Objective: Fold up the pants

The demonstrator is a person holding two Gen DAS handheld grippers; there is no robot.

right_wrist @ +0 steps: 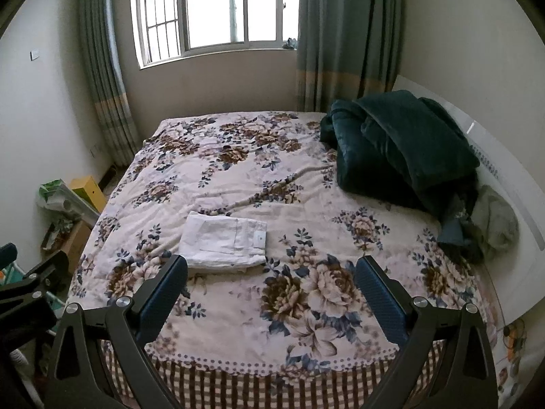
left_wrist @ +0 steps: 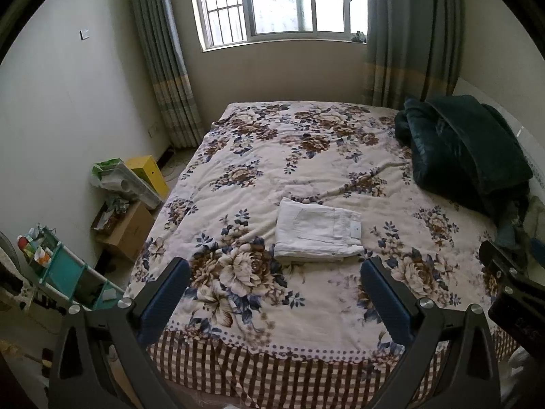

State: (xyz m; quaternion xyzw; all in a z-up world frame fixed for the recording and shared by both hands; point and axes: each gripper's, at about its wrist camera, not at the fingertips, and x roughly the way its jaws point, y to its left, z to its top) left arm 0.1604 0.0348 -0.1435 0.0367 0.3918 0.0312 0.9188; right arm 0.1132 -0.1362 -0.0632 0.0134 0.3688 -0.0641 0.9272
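Lying folded on the bedspread [left_wrist: 259,156], white pants [left_wrist: 316,235]; teal shelf [left_wrist: 64,269] only left view; both grippers gape empty.

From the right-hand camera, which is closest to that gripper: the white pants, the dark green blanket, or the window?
1. White pants, folded on the bed just ahead, slightly left.
2. Dark green blanket, heaped farther back on the right.
3. Window, on the far wall beyond the bed.
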